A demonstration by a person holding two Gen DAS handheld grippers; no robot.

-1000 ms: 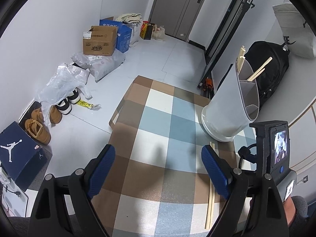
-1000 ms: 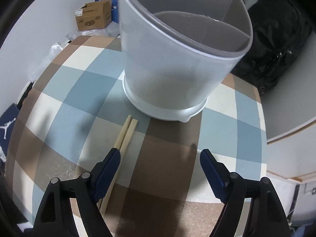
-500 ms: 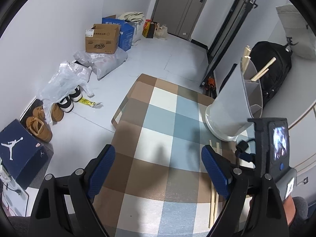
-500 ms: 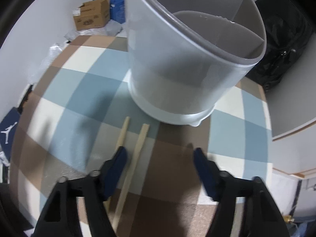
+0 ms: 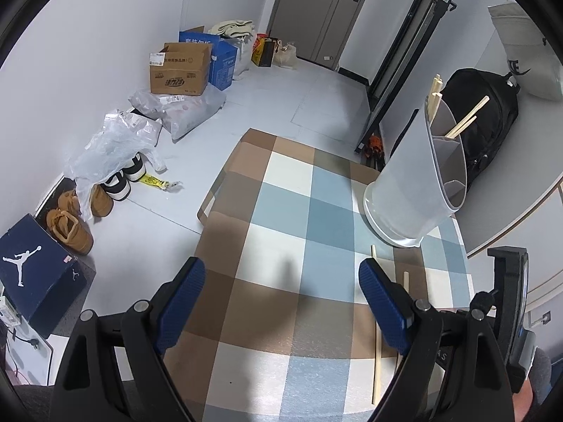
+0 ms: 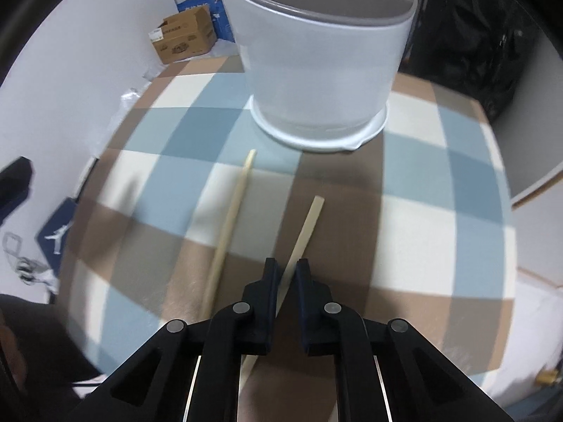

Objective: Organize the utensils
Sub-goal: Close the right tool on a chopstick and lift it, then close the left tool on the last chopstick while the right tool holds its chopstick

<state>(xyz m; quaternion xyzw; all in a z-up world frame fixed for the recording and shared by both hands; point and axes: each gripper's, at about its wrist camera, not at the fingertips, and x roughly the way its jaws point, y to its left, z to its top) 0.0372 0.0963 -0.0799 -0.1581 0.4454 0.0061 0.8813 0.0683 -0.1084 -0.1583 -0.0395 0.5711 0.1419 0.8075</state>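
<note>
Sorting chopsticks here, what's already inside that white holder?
Several wooden chopsticks stand in the back compartment of the white holder. The compartment floors are hidden by its wall.

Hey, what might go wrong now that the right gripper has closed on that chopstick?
The right gripper, whose fingers have just been closing, pinches one chopstick near one end, so the long free part may swing or slip when lifted. The second chopstick lies close beside it and could get knocked. The utensil holder stands just ahead; a swinging tip might hit its wall.
</note>
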